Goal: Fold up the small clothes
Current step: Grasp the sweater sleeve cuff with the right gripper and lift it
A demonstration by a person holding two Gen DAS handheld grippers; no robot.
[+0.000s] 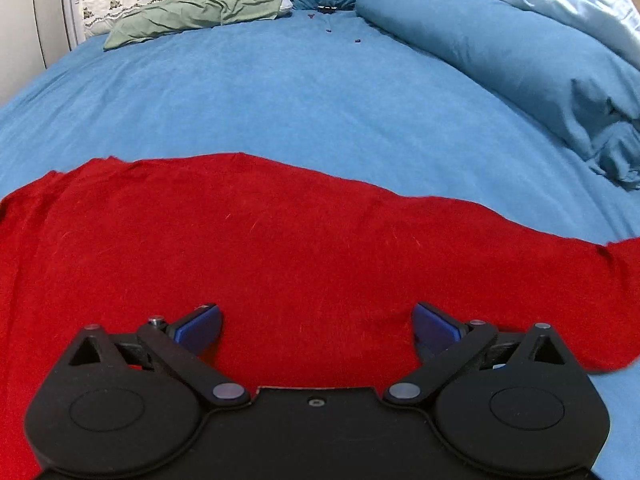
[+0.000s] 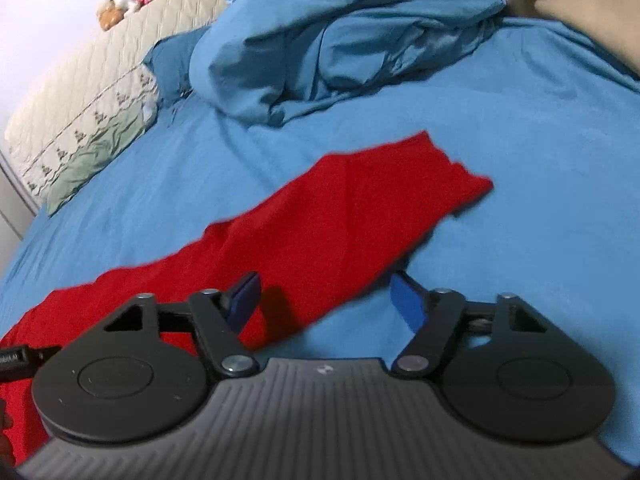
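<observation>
Spread flat across the lower half of the left wrist frame, the red garment [image 1: 280,248] is a plain, fuzzy-surfaced cloth with a wavy far edge, lying on the blue bedsheet [image 1: 280,92]. From the right wrist, the same red garment [image 2: 320,216] runs as a long band from lower left toward the centre right, ending in a squared-off end (whether sleeve or leg is not clear). The left gripper [image 1: 318,322] hangs over the cloth with its blue-padded fingers [image 1: 200,326] set wide apart, gripping nothing. The right gripper [image 2: 326,300] is likewise spread wide, one finger over the red edge, the other over bare sheet. A bunched blue duvet [image 2: 340,40] fills the upper centre, with a green pillow [image 1: 200,12] at upper left of the left view.
</observation>
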